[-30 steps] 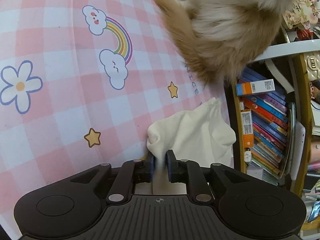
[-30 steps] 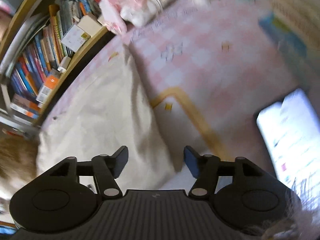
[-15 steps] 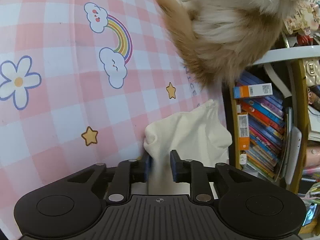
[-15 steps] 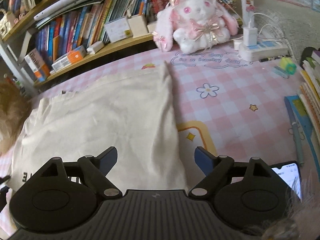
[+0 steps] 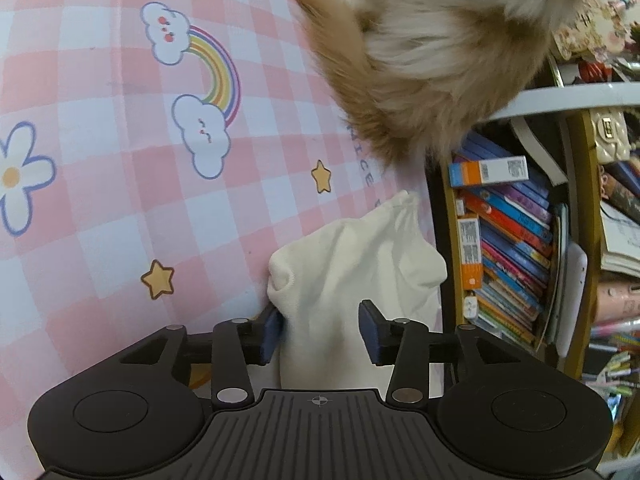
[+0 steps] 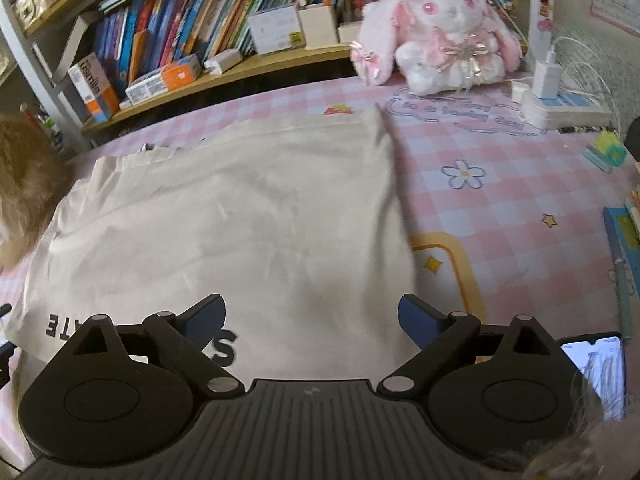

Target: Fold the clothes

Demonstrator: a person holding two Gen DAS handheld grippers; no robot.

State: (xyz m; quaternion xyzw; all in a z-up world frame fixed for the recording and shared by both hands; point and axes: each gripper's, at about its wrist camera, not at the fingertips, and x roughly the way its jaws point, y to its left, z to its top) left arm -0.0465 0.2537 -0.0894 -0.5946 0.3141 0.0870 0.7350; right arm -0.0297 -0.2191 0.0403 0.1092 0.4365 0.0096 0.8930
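The left claw [image 5: 320, 330] has just been opening; a bunched fold of the cream garment [image 5: 360, 264] sits between its parted jaws, seemingly released. The right claw [image 6: 312, 314], also just opening, gapes wide above the garment lying flat on the pink checked worktop [image 6: 500, 200], plush rabbit [image 6: 444, 28] at one o'clock.

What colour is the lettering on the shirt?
Black, on the cream shirt; the lettering shows best in the right wrist view.
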